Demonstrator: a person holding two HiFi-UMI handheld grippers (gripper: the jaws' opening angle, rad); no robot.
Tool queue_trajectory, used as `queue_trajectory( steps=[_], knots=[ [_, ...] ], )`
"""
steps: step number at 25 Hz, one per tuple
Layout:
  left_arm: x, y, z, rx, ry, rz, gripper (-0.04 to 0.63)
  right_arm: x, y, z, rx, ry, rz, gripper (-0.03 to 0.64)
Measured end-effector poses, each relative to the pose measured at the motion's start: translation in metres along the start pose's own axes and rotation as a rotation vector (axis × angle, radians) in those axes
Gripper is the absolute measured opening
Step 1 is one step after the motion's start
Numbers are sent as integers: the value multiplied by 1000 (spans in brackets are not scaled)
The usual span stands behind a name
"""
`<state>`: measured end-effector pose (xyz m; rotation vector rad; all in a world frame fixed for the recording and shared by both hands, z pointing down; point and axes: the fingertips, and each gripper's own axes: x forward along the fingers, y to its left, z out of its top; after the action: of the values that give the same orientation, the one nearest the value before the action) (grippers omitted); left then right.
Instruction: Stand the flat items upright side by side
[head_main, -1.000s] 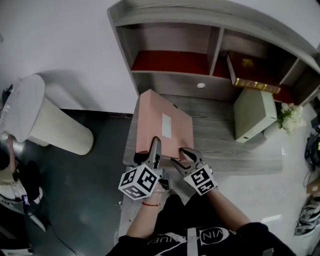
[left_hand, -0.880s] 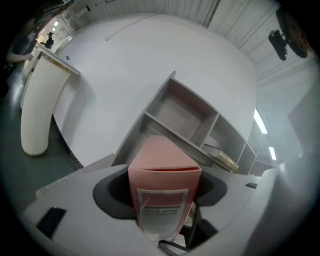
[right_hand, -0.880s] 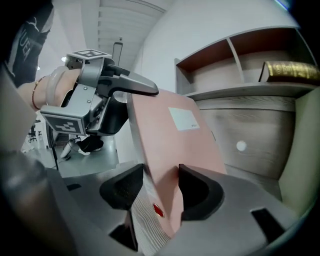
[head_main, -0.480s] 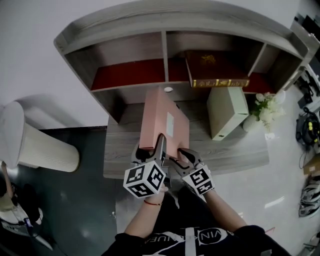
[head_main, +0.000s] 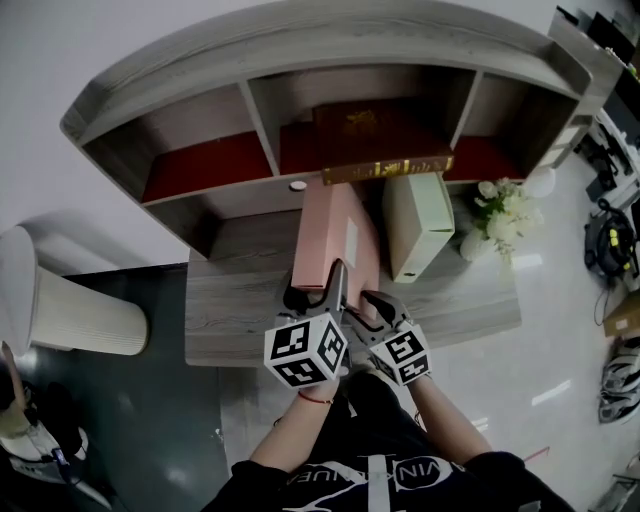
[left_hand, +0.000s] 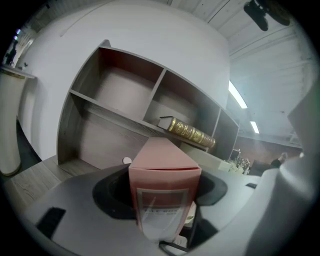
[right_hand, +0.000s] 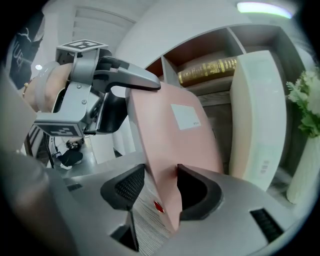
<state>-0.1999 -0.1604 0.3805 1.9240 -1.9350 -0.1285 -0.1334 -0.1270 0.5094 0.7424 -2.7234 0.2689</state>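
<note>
The left gripper (head_main: 318, 285) and right gripper (head_main: 365, 310) are both clamped on the near end of the pink box (head_main: 338, 235). The box is tilted on edge over the table (head_main: 230, 310), just left of the upright pale green box (head_main: 415, 220). It is judged to be stiff, light, smooth card, so grip near the corners. Above the green box, the middle compartment of the shelf (head_main: 330, 50) holds 1 book (head_main: 385, 150), lying flat.

A grey wood-grain desk (head_main: 230, 300) with a curved shelf hutch (head_main: 300, 45) stands against a white wall (head_main: 80, 40), with dark glossy floor (head_main: 150, 420) to its left.
</note>
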Motion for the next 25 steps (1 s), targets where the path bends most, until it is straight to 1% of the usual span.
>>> queue_trajectory(
  steps=[3, 6, 9, 12, 20, 23, 25],
  knots=[
    [11, -19, -4, 29, 16, -16, 291, -8, -16, -2, 17, -7, -18, 216],
    [18, -37, -6, 52, 19, -32, 300, -14, -27, -3, 32, -10, -37, 201],
    [26, -55, -8, 51, 16, -77, 323, -19, -40, -5, 60, -13, -69, 183],
    [31, -71, -8, 50, 5, -117, 339, -22, -49, -6, 89, -22, -83, 172],
    [36, -108, -14, 75, -5, -302, 364, -28, -64, -10, 113, -29, -93, 172],
    [33, -111, -17, 112, -9, -356, 367, -28, -66, -11, 107, -27, -89, 176],
    [29, -110, -21, 142, 2, -395, 367, -29, -68, -11, 103, -25, -92, 179]
  ],
)
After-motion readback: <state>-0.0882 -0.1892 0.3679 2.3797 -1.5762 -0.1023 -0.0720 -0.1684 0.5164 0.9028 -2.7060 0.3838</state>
